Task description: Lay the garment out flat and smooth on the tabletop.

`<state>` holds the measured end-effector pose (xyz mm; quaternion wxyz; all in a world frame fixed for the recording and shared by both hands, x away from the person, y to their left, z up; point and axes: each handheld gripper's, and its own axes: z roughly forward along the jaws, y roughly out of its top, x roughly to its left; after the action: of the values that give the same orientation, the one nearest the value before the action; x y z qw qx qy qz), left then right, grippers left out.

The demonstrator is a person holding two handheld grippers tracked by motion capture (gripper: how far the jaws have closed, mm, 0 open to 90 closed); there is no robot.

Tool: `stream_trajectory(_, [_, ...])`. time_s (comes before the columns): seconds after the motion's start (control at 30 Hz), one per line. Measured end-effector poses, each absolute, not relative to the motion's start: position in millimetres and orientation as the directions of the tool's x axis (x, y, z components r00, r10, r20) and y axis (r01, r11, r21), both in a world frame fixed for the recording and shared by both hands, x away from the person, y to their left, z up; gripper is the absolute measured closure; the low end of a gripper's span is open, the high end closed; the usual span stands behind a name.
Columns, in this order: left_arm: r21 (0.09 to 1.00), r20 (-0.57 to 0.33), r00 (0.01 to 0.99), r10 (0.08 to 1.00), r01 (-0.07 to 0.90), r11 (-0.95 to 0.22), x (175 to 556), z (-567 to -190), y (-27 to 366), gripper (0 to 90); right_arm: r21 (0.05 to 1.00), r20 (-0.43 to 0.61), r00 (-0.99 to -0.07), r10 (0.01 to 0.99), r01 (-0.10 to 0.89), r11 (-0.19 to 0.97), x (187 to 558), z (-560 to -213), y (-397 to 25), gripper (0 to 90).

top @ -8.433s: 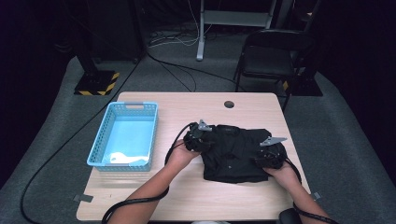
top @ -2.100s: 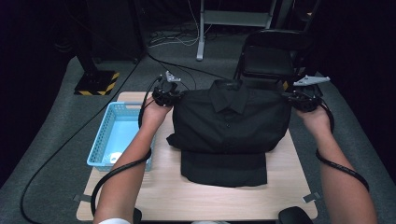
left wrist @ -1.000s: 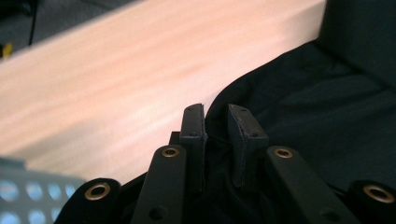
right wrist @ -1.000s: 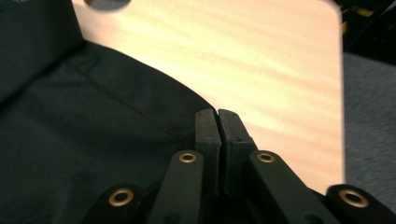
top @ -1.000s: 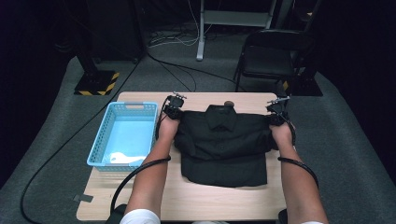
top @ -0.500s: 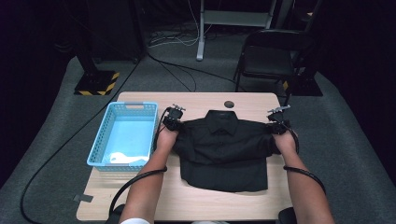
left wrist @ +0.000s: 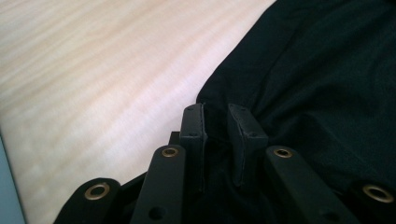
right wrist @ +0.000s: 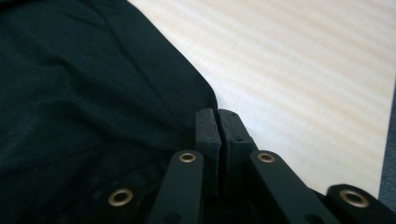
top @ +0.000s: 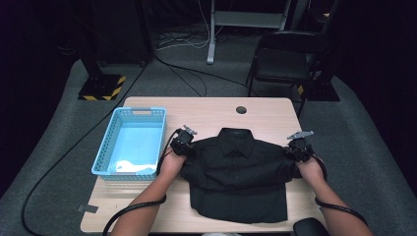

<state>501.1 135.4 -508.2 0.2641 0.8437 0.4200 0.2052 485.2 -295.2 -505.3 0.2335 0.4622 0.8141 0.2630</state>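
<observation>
A black button-up shirt [top: 236, 172] lies front up on the wooden table [top: 211, 110], collar toward the far edge, its lower part folded under. My left gripper [top: 184, 140] is at the shirt's left shoulder. In the left gripper view its jaws [left wrist: 218, 112] stand a little apart over the shoulder edge of the shirt [left wrist: 327, 70]. My right gripper [top: 297, 147] is at the right shoulder. In the right gripper view its jaws [right wrist: 217, 114] are pressed together on the edge of the shirt [right wrist: 70, 93].
A light blue plastic basket [top: 105, 157] holding something white stands at the left of the table. A round cable hole [top: 241, 109] is near the far edge. A black chair [top: 285, 64] stands beyond the table. Bare wood [left wrist: 93, 70] lies beside the shoulders.
Both grippers came down and toward the person, laying the shirt's upper part flat on the table. The left jaws now stand parted.
</observation>
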Motion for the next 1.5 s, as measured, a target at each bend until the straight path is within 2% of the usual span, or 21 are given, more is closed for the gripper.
stream_trajectory(0.1, [0.596, 0.143, 0.592, 0.793, 0.588, -0.547, 488, -501, 134, 76.8, 0.631, -0.141, -0.496, 0.857, 0.622, 0.464, 469, -503, -297, 87.5])
stream_trajectory(0.2, [0.632, 0.147, 0.595, 0.790, 0.558, -0.538, 481, -482, 136, 76.8, 0.646, -0.150, -0.508, 0.848, 0.599, 0.473, 457, -493, -301, 87.4])
stream_trajectory(0.3, [0.668, 0.123, 0.605, 0.787, 0.536, -0.516, 480, -459, 135, 76.8, 0.689, -0.139, -0.505, 0.852, 0.568, 0.449, 453, -468, -307, 87.5])
stream_trajectory(0.47, [0.689, 0.183, 0.609, 0.772, 0.480, -0.542, 485, -422, 133, 76.7, 0.729, -0.190, -0.498, 0.846, 0.506, 0.461, 458, -419, -308, 87.5])
stream_trajectory(0.6, [0.701, 0.209, 0.596, 0.775, 0.461, -0.544, 499, -395, 138, 76.6, 0.746, -0.226, -0.478, 0.849, 0.475, 0.467, 470, -385, -307, 87.5])
stream_trajectory(0.73, [0.723, 0.191, 0.567, 0.801, 0.471, -0.506, 523, -369, 142, 76.6, 0.744, -0.253, -0.448, 0.858, 0.476, 0.468, 495, -362, -301, 87.4])
stream_trajectory(0.97, [0.714, 0.280, 0.481, 0.831, 0.474, -0.515, 566, -344, 135, 76.6, 0.746, -0.324, -0.373, 0.869, 0.464, 0.478, 541, -332, -276, 87.3])
stream_trajectory(1.17, [0.741, 0.279, 0.413, 0.867, 0.482, -0.468, 591, -337, 137, 76.6, 0.765, -0.336, -0.303, 0.892, 0.465, 0.446, 566, -323, -263, 87.3])
stream_trajectory(1.27, [0.725, 0.266, 0.401, 0.876, 0.515, -0.456, 604, -348, 137, 76.3, 0.787, -0.306, -0.268, 0.914, 0.468, 0.401, 574, -325, -259, 87.2])
stream_trajectory(1.5, [0.660, 0.249, 0.398, 0.883, 0.598, -0.455, 617, -406, 132, 76.1, 0.709, -0.311, -0.274, 0.910, 0.571, 0.414, 593, -377, -245, 87.0])
